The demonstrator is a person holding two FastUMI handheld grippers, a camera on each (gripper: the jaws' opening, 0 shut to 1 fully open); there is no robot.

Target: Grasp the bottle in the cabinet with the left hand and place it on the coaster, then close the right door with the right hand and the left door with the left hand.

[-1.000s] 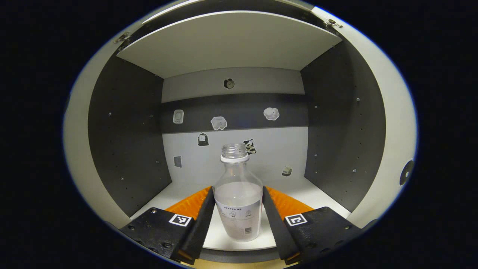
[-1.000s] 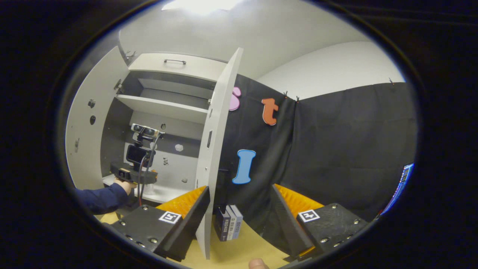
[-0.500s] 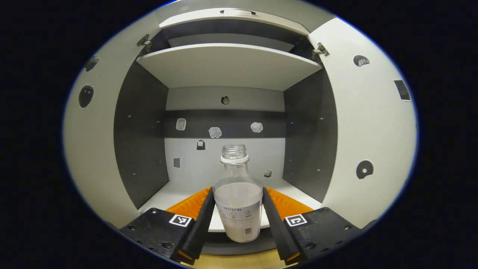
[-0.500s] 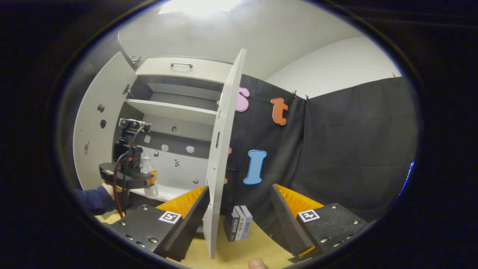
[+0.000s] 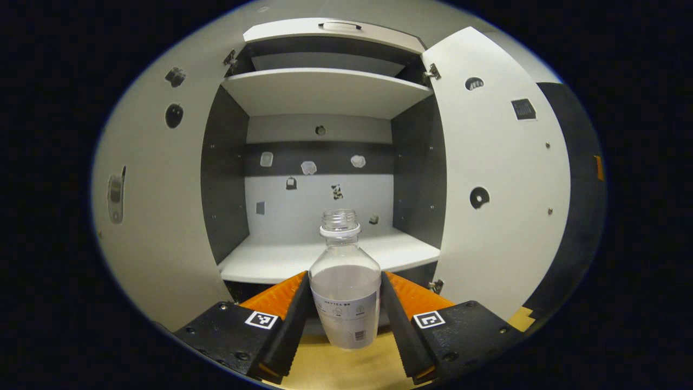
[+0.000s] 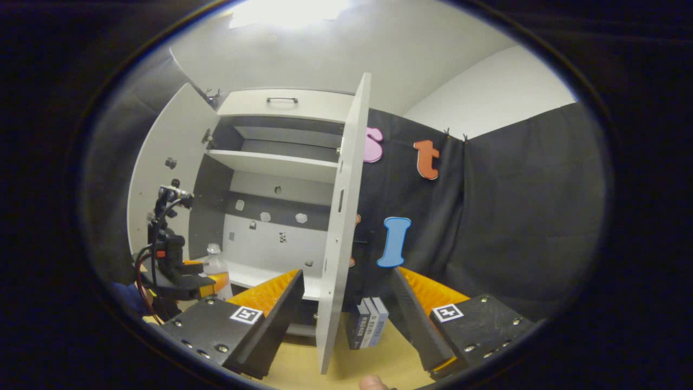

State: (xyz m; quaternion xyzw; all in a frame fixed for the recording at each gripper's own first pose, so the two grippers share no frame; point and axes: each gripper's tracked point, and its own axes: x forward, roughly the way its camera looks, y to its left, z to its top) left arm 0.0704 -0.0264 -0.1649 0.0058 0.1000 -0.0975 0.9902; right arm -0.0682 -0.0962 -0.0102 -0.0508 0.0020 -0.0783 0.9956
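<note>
A clear uncapped bottle point(image 5: 345, 292) with pale liquid and a white label hangs in the air in front of the cabinet point(image 5: 319, 92), over the wooden tabletop point(image 5: 335, 368). My left gripper point(image 5: 345, 303) is shut on its body, one finger on each side. Both cabinet doors stand open: the left door point(image 5: 157, 216) and the right door point(image 5: 498, 189). In the right gripper view the left gripper point(image 6: 208, 273) holds the bottle point(image 6: 216, 271) at the lower left, outside the cabinet point(image 6: 281, 162). My right gripper point(image 6: 346, 309) is open, and the right door's edge point(image 6: 344, 238) stands between its fingers, farther off.
Several small boxes point(image 6: 368, 329) stand on the wooden tabletop point(image 6: 379, 357) right of the open right door. The cabinet's lower shelf point(image 5: 325, 257) is bare, with a second shelf point(image 5: 325, 89) above. Black cloth wall point(image 6: 503, 216) lies to the right.
My left gripper has drawn back out of the cabinet with the bottle, which now hangs over the tabletop. The right gripper view has drifted slightly left; the door edge sits more between its fingers.
</note>
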